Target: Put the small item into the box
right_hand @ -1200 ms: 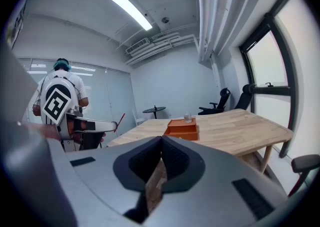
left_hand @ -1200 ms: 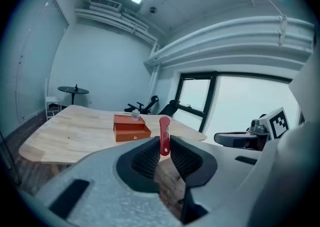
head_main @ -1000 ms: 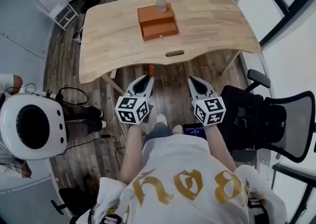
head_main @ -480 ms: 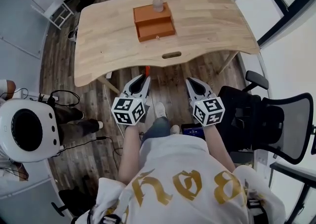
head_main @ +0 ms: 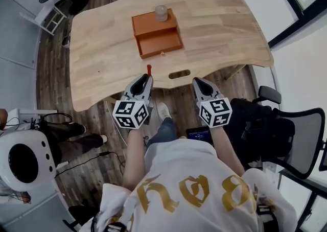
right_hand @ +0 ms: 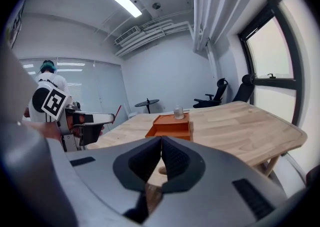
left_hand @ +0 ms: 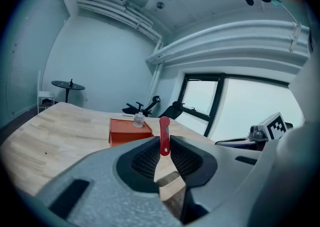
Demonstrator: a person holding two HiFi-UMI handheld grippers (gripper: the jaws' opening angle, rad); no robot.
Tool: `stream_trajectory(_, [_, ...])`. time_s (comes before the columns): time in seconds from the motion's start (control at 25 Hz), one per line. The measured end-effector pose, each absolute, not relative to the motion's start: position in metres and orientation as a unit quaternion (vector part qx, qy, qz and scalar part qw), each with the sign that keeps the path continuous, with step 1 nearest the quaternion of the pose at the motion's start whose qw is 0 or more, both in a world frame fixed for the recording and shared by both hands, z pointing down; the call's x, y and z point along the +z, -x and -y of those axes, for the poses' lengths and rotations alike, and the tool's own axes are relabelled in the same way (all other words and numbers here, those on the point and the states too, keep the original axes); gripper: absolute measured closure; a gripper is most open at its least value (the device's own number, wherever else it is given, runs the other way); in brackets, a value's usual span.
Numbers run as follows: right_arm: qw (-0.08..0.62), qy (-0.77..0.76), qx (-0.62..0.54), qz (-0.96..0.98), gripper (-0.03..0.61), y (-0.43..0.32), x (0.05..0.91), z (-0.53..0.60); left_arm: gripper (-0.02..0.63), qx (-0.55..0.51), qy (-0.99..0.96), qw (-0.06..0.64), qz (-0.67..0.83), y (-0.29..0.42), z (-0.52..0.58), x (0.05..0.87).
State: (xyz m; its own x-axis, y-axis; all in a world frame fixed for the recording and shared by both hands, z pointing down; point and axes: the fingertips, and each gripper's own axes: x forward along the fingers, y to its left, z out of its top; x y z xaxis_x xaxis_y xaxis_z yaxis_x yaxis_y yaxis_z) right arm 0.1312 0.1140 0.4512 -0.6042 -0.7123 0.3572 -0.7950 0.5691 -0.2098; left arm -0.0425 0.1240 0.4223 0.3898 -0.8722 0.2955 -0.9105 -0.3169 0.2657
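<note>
Left gripper (left_hand: 164, 147): jaws pinch the red item (left_hand: 164, 130), long axis upright, above the bench's (head_main: 102, 52) near edge. Orange box (head_main: 157, 36) lies straight ahead, nearer my left. Right gripper (right_hand: 160, 147): jaws pressed together, empty.

Surface: the table (head_main: 219, 26) is left bare on all sides of the box (head_main: 156, 36)
Box rear: occupied by a small jar (head_main: 161, 13) standing on top
Box front: left uncovered from above
Right floor: taken up by a black chair (head_main: 286, 134)
</note>
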Motion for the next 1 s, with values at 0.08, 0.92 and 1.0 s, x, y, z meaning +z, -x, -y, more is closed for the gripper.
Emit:
stream_trajectory(0.08, [0.121,-0.431,0.181,0.876,0.566,-0.117,0.452,-0.082,0.551,0.056,-0.815,0.200,0.541,0.049,-0.092,0.424])
stream_trajectory(0.92, [0.124,-0.424,0.177,0.879,0.566,-0.025,0.454,0.069,0.551,0.073,-0.835,0.201,0.508,0.117,0.077,0.432])
stream_trajectory(1.0, [0.119,-0.424,0.168,0.882,0.566,-0.024,0.447,0.072,0.551,0.072,-0.839,0.194,0.502,0.113,0.083,0.427])
